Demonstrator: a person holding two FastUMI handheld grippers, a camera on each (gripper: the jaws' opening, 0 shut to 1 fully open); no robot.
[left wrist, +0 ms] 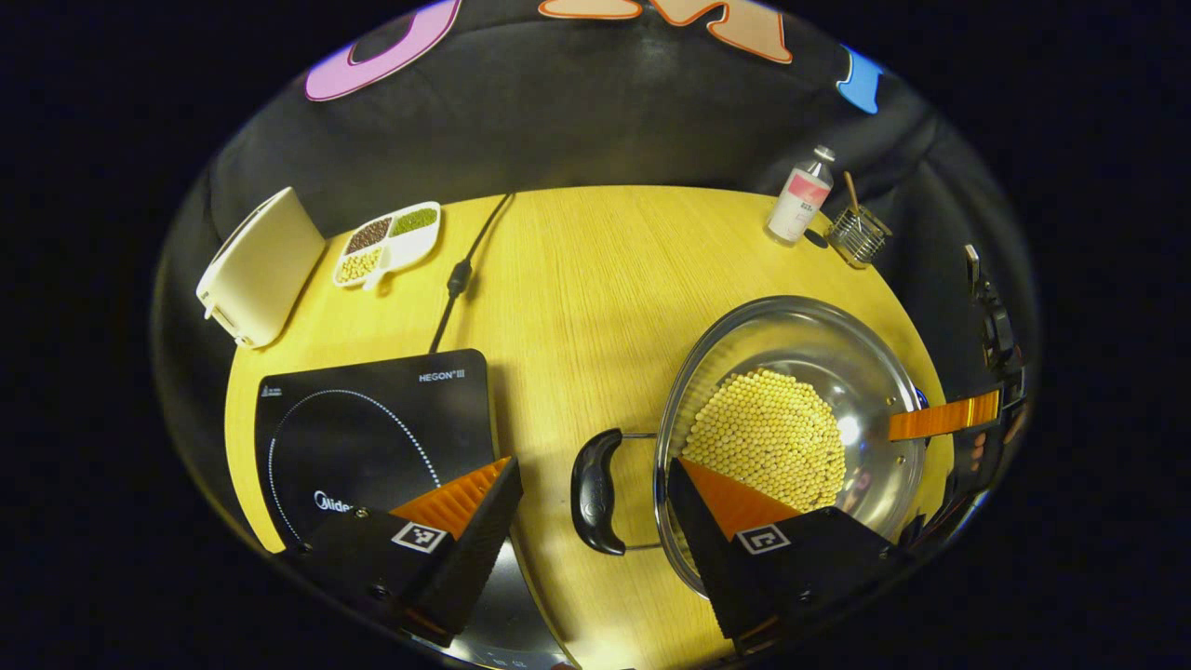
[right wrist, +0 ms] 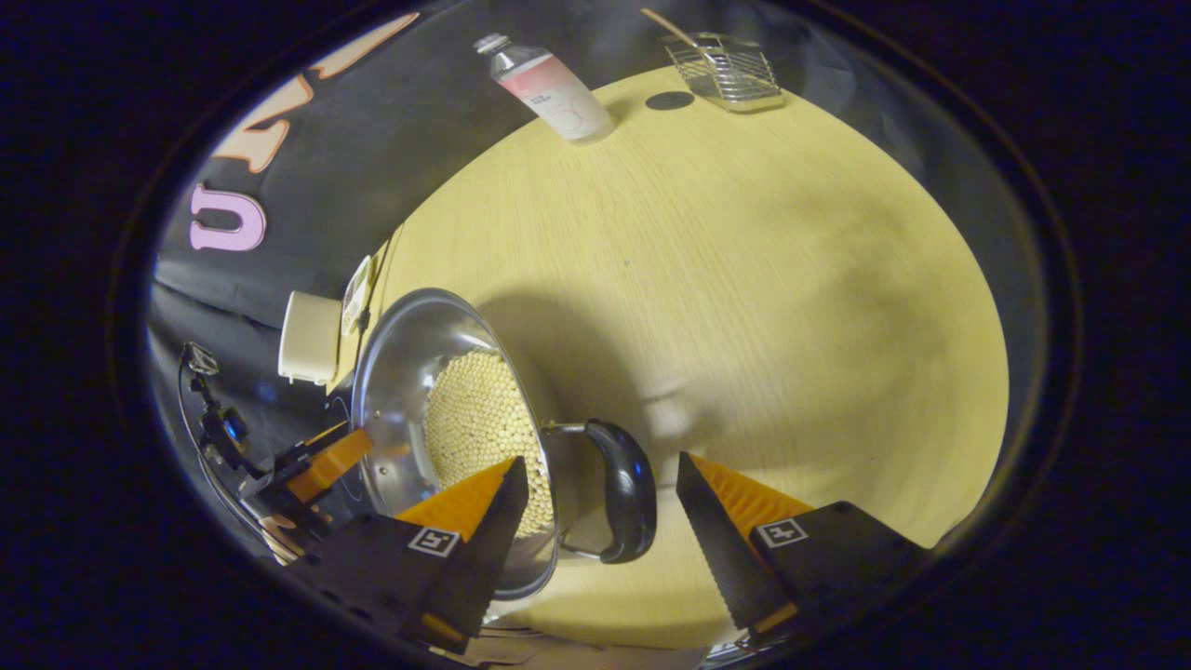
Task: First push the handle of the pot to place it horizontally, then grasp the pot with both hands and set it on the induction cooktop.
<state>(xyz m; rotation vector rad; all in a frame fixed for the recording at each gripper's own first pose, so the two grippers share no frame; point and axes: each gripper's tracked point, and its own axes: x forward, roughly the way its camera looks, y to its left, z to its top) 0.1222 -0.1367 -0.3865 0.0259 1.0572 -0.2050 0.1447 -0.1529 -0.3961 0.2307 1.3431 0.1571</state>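
So in the left gripper view, going from the left edge: a cream boxy toaster (left wrist: 259,267) sits upper left on the yellow wooden table (left wrist: 577,279). Just right of it is a white divided dish of beans (left wrist: 388,242), parked at the back, out of the way. Below those, lower left, is the flat black induction cooktop (left wrist: 358,433), its cord running to the table's far edge. That's the target, and it's bare, so the pot isn't on it yet.

The left tool (left wrist: 595,507) is at the bottom centre, fingers spread wide with nothing between them. The black curved plastic handle (left wrist: 595,491) sits right in the gap, looking like it's lined up for a grab. To its right is the shiny steel pot full of pale yellow beans (left wrist: 791,419), standing on the table beside the cooktop, not touching it. At the back right stand a clear bottle with a pink label (left wrist: 800,197) and a small wire basket (left wrist: 856,234).

In the right gripper view, the pot (right wrist: 447,409) is lower left, and its other black handle (right wrist: 625,490) lies between the right tool's (right wrist: 595,521) open, empty fingers. Both handles look swung out level, so my guess is the two-handed grasp comes next.
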